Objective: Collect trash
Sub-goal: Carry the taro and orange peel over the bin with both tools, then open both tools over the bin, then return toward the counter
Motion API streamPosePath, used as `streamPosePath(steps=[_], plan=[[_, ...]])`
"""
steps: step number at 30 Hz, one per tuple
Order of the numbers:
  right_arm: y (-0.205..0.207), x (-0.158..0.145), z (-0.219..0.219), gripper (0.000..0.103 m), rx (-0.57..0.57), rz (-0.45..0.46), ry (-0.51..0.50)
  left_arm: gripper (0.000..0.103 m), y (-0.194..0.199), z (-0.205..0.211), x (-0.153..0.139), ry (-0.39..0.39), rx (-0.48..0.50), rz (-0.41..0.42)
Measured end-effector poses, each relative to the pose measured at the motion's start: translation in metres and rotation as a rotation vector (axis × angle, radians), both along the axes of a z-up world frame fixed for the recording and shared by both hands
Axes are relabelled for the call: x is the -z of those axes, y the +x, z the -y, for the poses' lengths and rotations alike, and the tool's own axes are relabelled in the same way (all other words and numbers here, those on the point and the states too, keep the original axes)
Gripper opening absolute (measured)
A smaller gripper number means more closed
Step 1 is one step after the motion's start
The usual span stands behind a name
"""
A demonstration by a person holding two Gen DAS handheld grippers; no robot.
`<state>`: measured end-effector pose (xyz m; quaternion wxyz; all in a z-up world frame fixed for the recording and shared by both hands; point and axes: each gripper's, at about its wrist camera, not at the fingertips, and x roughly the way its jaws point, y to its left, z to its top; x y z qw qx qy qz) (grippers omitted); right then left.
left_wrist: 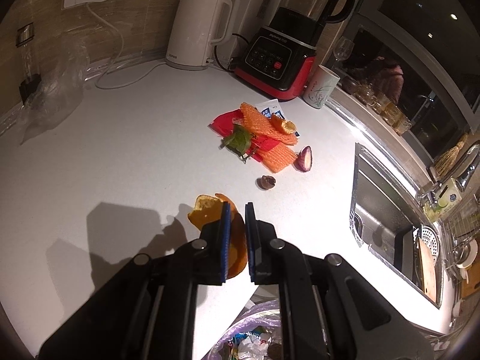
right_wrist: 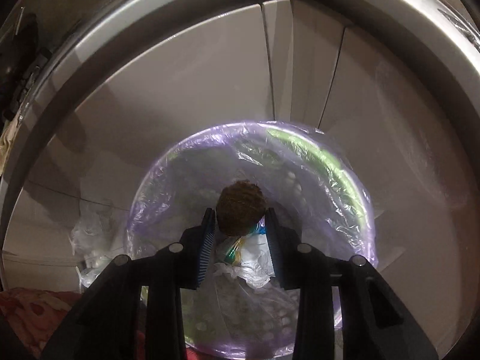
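In the left wrist view my left gripper [left_wrist: 237, 210] sits over a large orange peel [left_wrist: 207, 210] on the white counter [left_wrist: 120, 156]; part of the peel lies between the nearly closed jaws. Further on lies a trash pile: orange foam netting [left_wrist: 264, 123], a red wrapper [left_wrist: 225, 120], a green leaf [left_wrist: 238, 141], a small peel [left_wrist: 283, 124], an onion piece [left_wrist: 306, 159], a chestnut shell [left_wrist: 265, 182]. In the right wrist view my right gripper [right_wrist: 240, 216] is above the purple-lined bin [right_wrist: 300, 156], jaws apart, a brown fuzzy round thing [right_wrist: 240, 207] between the fingertips.
A white kettle [left_wrist: 198, 30], a red and black blender [left_wrist: 282, 54] and a cup [left_wrist: 321, 90] stand at the back. A crumpled clear bag [left_wrist: 51, 96] lies left. The sink [left_wrist: 390, 216] is to the right. The bin's bag [left_wrist: 255, 330] shows below the counter edge.
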<state>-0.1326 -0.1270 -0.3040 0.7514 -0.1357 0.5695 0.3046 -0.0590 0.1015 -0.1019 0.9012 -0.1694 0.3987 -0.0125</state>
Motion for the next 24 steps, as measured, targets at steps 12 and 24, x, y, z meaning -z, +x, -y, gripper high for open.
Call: streamPosePath(steps=[12,24], plan=[[-0.008,-0.096,0.051,0.093,0.307,0.255,0.065,0.01,-0.079,0.053,-0.02,0.001,0.193,0.042],[-0.039,-0.128,0.113,0.095,0.517,0.327,0.083,0.011,-0.158,0.137,0.07,-0.004,0.422,-0.165]])
